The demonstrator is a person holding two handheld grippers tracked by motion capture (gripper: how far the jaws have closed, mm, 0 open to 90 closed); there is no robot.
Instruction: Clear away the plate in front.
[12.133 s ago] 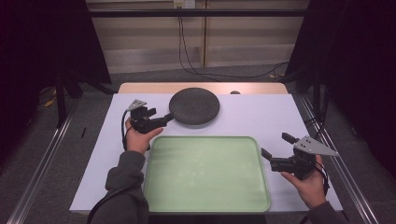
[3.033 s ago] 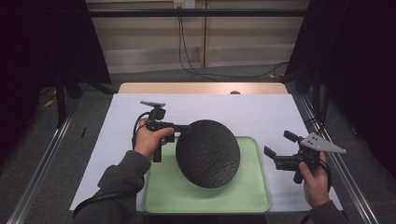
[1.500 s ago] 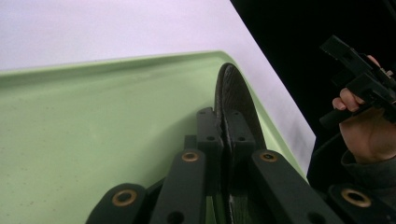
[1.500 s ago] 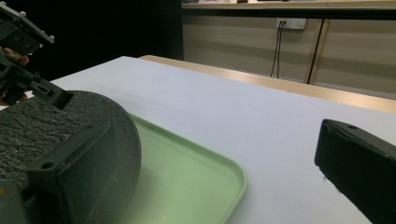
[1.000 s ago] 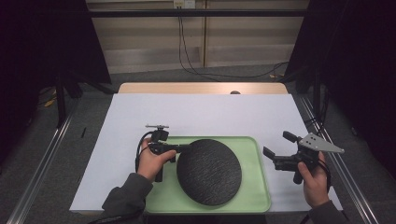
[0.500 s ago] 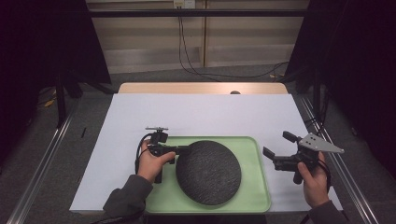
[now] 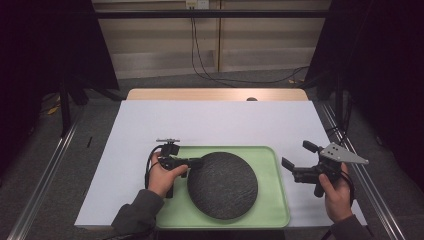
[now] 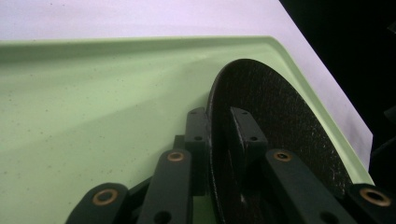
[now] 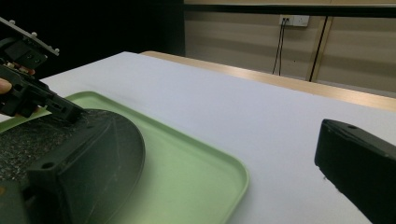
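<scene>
High view | white table (image 7: 215, 120), grey floor, dark curtains | left gripper (image 7: 192, 162) pinches plate (image 7: 222, 185); right gripper (image 7: 295, 162) agape

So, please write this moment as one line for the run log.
left gripper: shut on plate rim, jaws easing open | plate: lying on green tray | right gripper: open, holding nothing, beside tray

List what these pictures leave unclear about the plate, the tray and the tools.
- Plate underside: hidden in the high view by the plate itself.
- Tray near-left corner: covered in the high view by the sleeve.
- Left tool pads' contact: too dark in the left gripper view.
- Plate's near part: cut off in the left gripper view.
</scene>
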